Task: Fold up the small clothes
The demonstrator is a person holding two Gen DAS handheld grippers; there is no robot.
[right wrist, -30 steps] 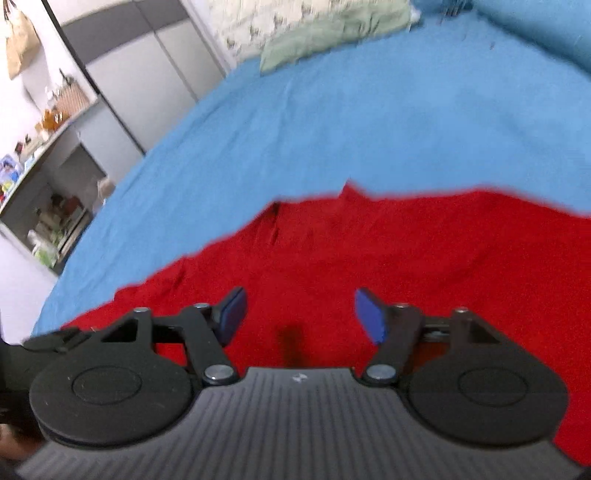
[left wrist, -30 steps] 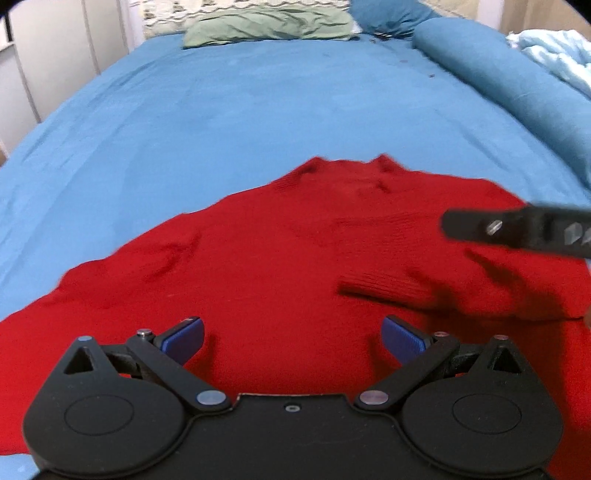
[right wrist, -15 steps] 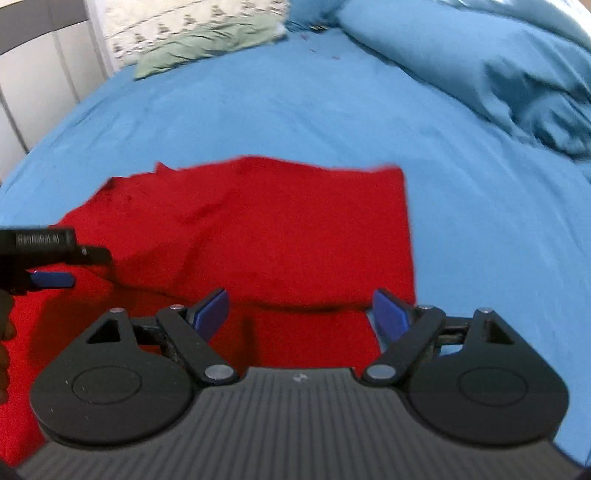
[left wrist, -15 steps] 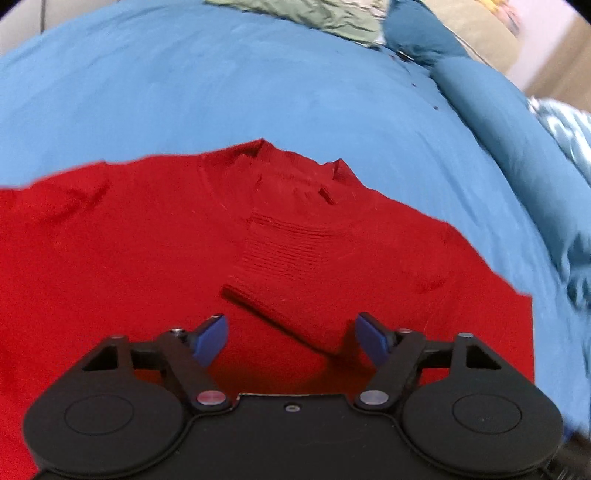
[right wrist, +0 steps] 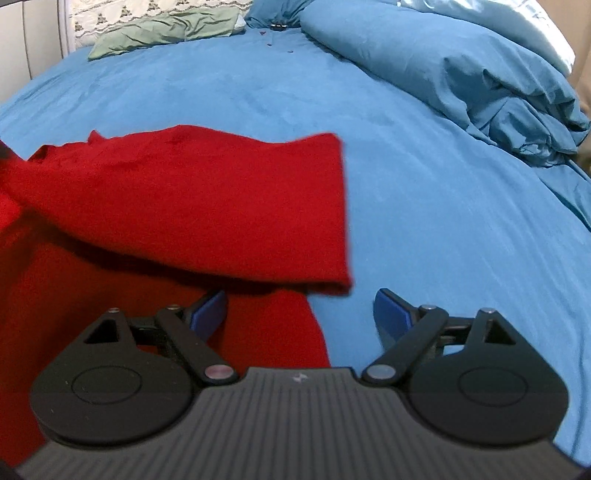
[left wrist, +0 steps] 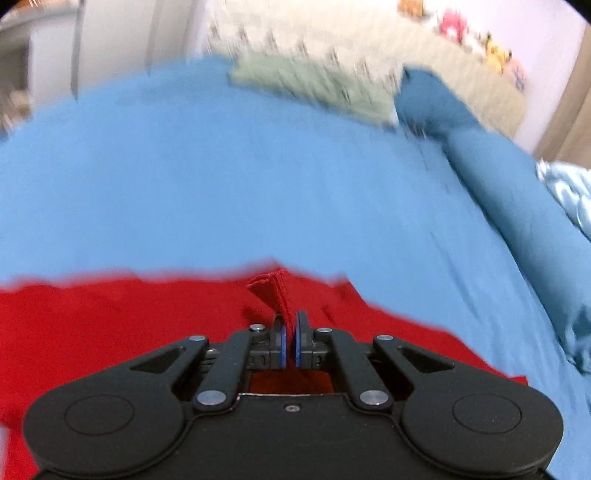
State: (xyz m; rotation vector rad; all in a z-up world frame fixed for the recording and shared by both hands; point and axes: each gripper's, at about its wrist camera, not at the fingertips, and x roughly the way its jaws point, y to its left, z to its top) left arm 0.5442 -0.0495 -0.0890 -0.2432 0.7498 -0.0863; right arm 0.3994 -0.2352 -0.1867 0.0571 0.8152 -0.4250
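Note:
A red knit sweater [left wrist: 110, 332] lies on the blue bed sheet [left wrist: 258, 184]. My left gripper [left wrist: 290, 345] is shut on a pinched fold of the sweater [left wrist: 273, 295], which stands up between the blue pads. In the right wrist view the sweater [right wrist: 207, 206] has one part folded over the rest, its edge lifted with a shadow under it. My right gripper [right wrist: 299, 314] is open and empty, low over the sweater's right edge, one pad over red cloth and one over the sheet.
A rolled blue duvet [right wrist: 461, 85] lies along the right side of the bed. A green pillow [right wrist: 166, 29] and a patterned headboard sit at the far end. White cupboards [left wrist: 92, 55] stand at the left.
My left gripper has closed on a fold of the sweater and the view has swung up toward the headboard. My right gripper has shifted slightly right and stays open.

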